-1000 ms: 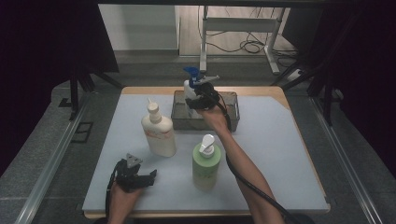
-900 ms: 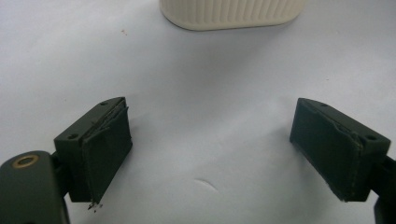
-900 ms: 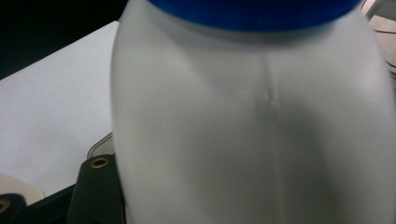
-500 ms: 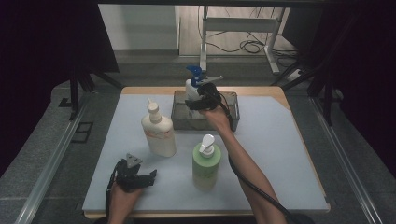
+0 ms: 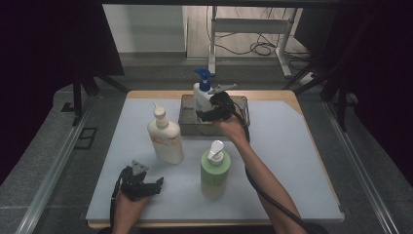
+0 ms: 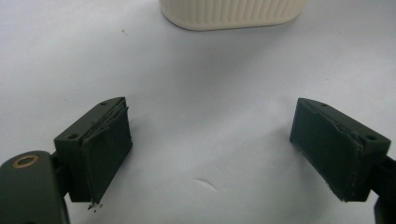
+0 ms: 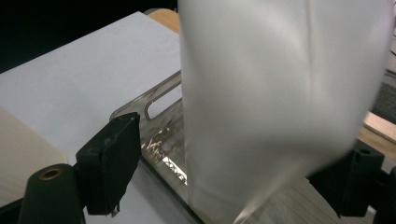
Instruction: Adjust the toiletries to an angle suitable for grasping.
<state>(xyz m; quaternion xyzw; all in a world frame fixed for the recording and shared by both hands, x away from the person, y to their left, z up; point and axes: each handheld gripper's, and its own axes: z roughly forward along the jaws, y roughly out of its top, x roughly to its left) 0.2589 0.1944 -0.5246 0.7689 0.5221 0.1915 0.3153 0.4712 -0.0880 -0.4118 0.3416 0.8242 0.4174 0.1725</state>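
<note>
- Nearest the person, the left tool sits on the bench with its jaws wide and nothing between them. Looks parked, just waiting its turn.
- Just ahead of that tool is the cream lotion bottle, base showing past the jaws in the left gripper view. Off to the right of it stands the green pump bottle.
- Farther out, the right tool is at the metal tray. Its jaws have just been opening and now stand wide, with the white spray bottle between them; the left pad is off its wall.
- My read: the spray bottle has been set upright in the tray and is being let go.
</note>
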